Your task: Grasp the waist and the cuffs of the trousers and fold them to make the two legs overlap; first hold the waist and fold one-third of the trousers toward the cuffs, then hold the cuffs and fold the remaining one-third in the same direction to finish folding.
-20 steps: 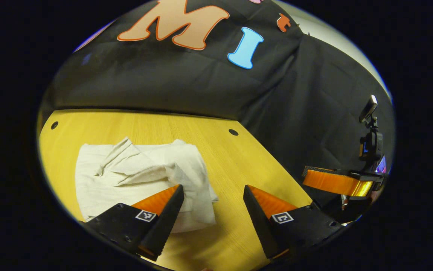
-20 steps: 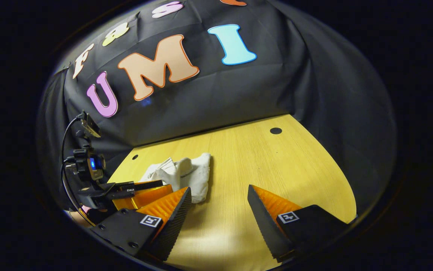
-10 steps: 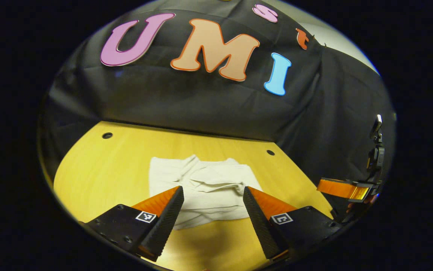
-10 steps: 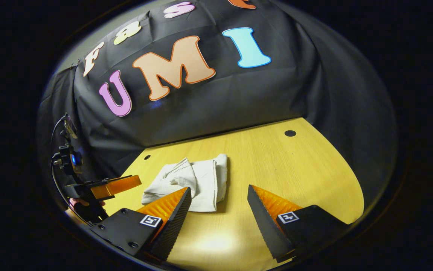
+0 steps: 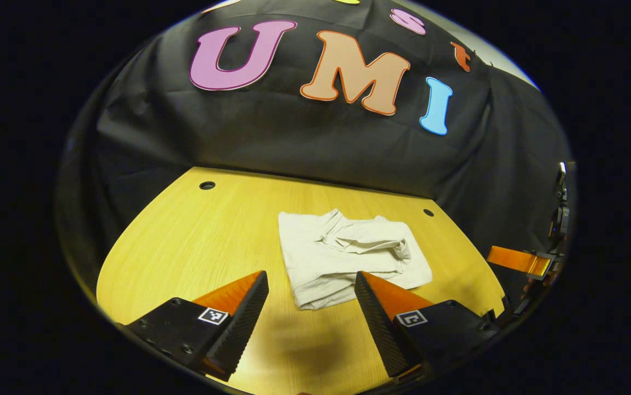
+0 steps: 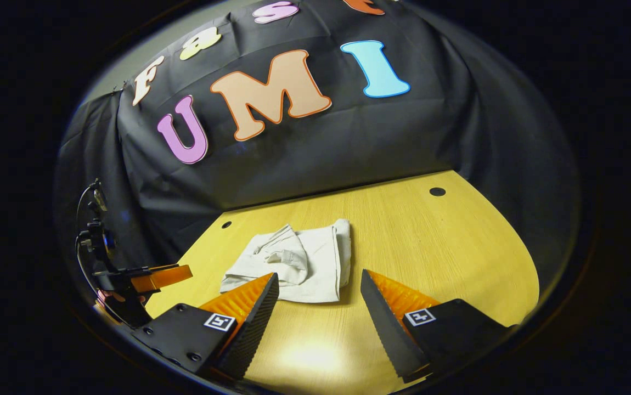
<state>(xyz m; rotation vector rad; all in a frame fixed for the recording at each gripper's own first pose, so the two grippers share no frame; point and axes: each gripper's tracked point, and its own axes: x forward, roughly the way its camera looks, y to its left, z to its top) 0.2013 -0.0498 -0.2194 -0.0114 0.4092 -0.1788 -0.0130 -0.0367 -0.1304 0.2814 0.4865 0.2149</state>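
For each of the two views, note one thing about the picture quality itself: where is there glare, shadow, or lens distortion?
Right gripper view: a bright glare patch on the table between the right gripper fingers, and the table's far edge bows from fisheye distortion. Left gripper view: a soft dark shadow on the wood near the left gripper, just in front of the folded trousers, which look sharp.

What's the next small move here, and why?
Probably none on the cloth: just draw both hands back. The trousers lie as a compact folded bundle on the table, and the left gripper and right gripper are open, holding nothing.
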